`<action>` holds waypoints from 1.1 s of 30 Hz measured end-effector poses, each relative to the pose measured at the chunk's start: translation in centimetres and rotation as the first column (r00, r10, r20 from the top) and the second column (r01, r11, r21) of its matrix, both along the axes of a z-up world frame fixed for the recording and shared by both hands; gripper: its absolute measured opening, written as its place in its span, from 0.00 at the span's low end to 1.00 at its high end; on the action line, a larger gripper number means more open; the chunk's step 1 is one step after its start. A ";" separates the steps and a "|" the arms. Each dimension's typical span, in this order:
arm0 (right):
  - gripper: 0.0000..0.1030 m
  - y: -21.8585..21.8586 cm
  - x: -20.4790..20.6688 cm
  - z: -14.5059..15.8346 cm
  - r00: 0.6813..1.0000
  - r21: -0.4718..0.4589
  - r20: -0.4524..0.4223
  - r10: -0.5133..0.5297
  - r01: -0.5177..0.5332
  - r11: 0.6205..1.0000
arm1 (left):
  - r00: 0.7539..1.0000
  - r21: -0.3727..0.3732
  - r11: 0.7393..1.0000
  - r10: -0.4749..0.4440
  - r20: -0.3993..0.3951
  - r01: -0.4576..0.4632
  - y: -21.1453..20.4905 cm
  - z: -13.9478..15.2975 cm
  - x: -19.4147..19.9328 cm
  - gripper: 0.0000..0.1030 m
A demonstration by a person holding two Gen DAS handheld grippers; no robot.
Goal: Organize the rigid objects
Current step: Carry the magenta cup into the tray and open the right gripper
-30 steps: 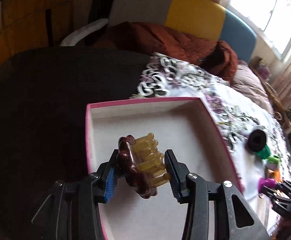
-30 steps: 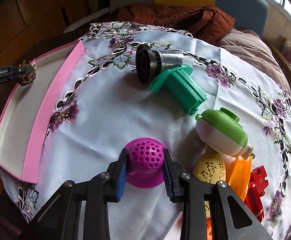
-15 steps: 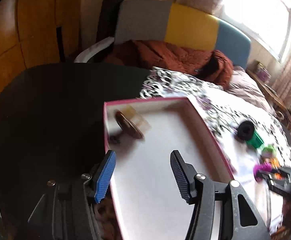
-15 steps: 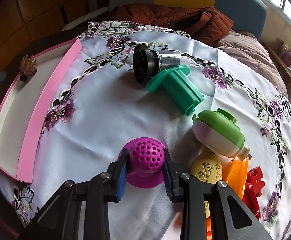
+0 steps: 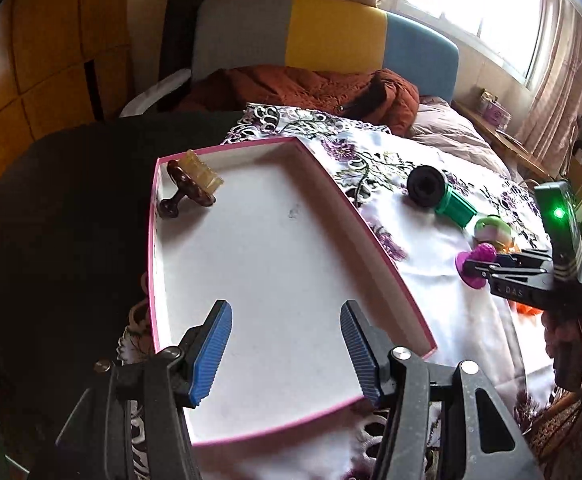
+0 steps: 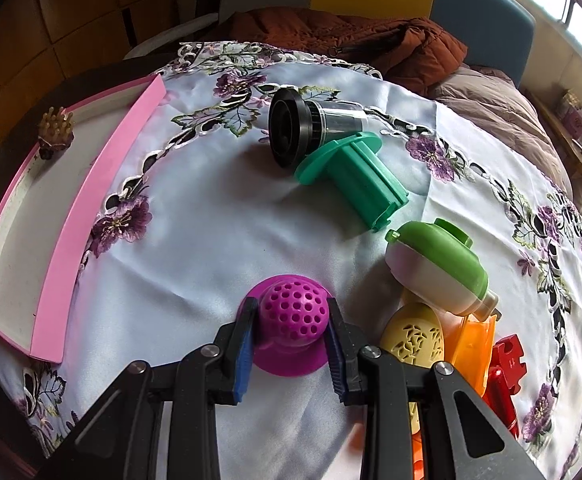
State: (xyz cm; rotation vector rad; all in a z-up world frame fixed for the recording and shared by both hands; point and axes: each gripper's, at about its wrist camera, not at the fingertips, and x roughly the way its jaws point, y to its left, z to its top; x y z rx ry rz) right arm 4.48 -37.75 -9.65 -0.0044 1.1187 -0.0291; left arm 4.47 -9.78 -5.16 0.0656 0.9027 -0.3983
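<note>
The left gripper had released the brown comb into the pink tray's far corner, jaws wide; most floor stayed free. The right gripper clamped the purple ball.

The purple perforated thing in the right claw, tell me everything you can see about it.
The purple perforated piece looks like glossy moulded plastic: a rounded dome dotted with round holes, narrowing to a short neck above a wide flat disc base. It stands upright, its base seemingly resting on the pale embroidered tablecloth. The right claw is shut on it, blue pads pressing either side of the dome. A cream cut-out piece lies close to its right, not visibly touching.
</note>
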 end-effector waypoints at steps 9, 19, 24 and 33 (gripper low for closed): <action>0.31 0.4 -0.1 -0.1 1.000 -0.028 0.002 -0.010 0.010 1.000 | 1.000 -0.004 1.000 0.007 0.013 -0.007 0.7 0.3 -0.8 0.56; 0.31 1.9 -0.1 0.3 0.998 -0.038 -0.009 -0.056 0.056 0.998 | 0.998 -0.039 0.998 0.056 -0.002 -0.056 3.2 0.0 -0.7 0.56; 0.31 3.9 -0.2 1.9 0.999 -0.045 0.034 -0.040 0.042 0.998 | 0.995 -0.060 0.993 0.098 -0.005 -0.098 5.0 -0.2 -0.4 0.56; 0.31 9.4 1.1 6.7 0.987 -0.002 0.156 0.036 -0.037 0.999 | 0.981 -0.079 0.978 0.192 -0.003 -0.192 8.7 0.0 -0.1 0.56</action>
